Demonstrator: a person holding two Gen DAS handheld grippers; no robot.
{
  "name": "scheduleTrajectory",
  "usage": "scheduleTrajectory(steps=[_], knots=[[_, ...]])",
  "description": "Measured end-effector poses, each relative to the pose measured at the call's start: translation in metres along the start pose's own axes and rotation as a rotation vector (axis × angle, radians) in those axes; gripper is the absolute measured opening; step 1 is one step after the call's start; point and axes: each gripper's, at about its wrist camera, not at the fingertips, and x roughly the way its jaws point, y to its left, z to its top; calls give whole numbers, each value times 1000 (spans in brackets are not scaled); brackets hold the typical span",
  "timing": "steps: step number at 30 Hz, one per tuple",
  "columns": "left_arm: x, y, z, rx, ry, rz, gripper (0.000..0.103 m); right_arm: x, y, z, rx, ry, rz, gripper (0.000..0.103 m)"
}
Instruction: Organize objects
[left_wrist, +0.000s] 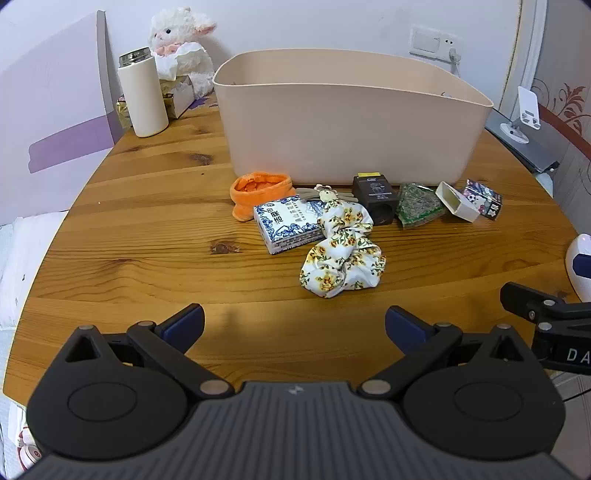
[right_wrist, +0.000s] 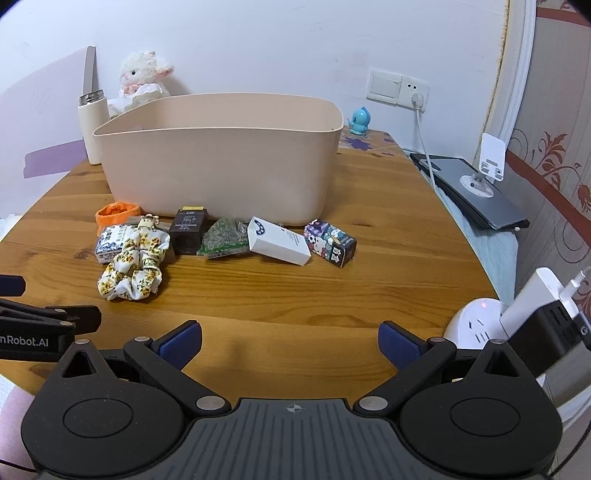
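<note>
Pine-wood desk (left_wrist: 147, 236), beige bin (left_wrist: 347, 122) at the back, small items in a row against its front wall, floral scrunchie (left_wrist: 341, 254) nearest, left gripper (left_wrist: 294, 325) and right gripper (right_wrist: 290, 341) low over bare wood, fingers spread wide, grasping nothing.

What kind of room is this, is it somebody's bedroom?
Probably a bedroom or other room at home. A plush lamb sits by the wall, a beige bin stands on a wooden table, and floral wallpaper shows.

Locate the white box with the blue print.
In the right wrist view, the white box lies on the table before the beige bin, between the green packet and cartoon box.
</note>
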Motion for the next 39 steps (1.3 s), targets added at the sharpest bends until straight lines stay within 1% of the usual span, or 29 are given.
scheduleTrajectory(steps=[5, 13, 15, 18, 27, 31, 36, 39], knots=[[13, -1, 3, -2, 8, 10, 103, 13, 1, 4, -27, 0, 8, 103], [37, -3, 10, -38, 75, -8, 103, 33, 2, 12, -84, -15, 18, 103], [42, -3, 12, -38, 67, -1, 103, 38, 3, 14, -105, -20, 16, 102], [49, -2, 15, -52, 86, -10, 103, 45, 4, 16, -126, -20, 14, 100], [63, -4, 25, -57, 69, -19, 103, 65, 2, 23, -148, -24, 19, 97], [65, -5, 28, -68, 61, -40, 103, 74, 4, 27, -166, -30, 11, 94], [68, -9, 32, -59, 52, -68, 103, 87, 6, 30, -184, -35, 4, 89], [69, -11, 34, -47, 52, -79, 103, 95, 9, 32, -198, -38, -1, 88]])
